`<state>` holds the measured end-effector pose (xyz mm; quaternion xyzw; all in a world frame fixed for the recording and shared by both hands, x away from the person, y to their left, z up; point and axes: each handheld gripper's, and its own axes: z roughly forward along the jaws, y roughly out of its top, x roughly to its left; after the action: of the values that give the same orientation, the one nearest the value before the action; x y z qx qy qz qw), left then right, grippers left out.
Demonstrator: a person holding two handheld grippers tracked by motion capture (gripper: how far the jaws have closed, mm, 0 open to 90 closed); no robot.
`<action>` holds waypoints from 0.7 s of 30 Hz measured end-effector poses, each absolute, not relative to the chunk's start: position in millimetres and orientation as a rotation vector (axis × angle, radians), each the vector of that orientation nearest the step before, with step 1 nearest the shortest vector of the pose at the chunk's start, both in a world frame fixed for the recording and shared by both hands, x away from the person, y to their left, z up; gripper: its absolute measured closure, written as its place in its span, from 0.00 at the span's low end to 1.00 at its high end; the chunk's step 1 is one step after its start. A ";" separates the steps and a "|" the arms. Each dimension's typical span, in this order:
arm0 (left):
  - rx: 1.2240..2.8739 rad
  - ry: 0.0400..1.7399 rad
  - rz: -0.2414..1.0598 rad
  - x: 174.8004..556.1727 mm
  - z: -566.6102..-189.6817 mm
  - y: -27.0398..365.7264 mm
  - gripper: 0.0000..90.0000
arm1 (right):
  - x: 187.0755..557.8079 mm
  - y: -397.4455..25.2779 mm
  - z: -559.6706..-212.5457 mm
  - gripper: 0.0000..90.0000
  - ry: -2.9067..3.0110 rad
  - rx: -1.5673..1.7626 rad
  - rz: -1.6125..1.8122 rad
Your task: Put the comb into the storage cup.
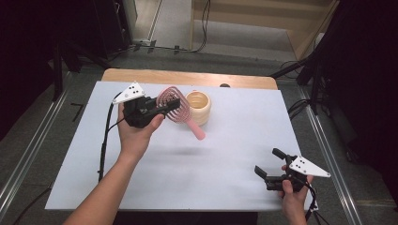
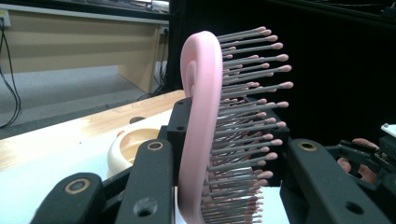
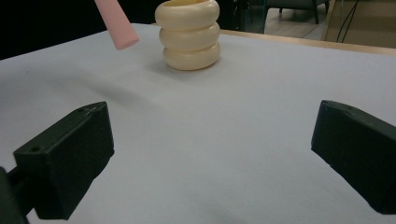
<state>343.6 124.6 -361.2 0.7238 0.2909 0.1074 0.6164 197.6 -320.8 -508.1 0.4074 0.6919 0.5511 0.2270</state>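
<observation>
High view, left tool clamped on pink brush above bench, beside cup, right tool agape, low.

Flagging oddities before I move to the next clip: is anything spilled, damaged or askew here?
Nothing stands out. The left gripper holds the pink hairbrush by its head, tilted, handle pointing down beside the cream ringed cup, which stands upright. The right gripper is open and empty over the white table.
</observation>
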 end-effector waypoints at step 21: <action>1.637 0.667 0.241 359.4 -351.9 120.2 0.73 | 197.6 -320.5 -508.8 0.00 1.910 1.122 1.511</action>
<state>359.4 120.2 -351.9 0.7143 0.2910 0.1053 0.6277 197.6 -320.5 -508.8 0.4075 0.6935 0.5487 0.2278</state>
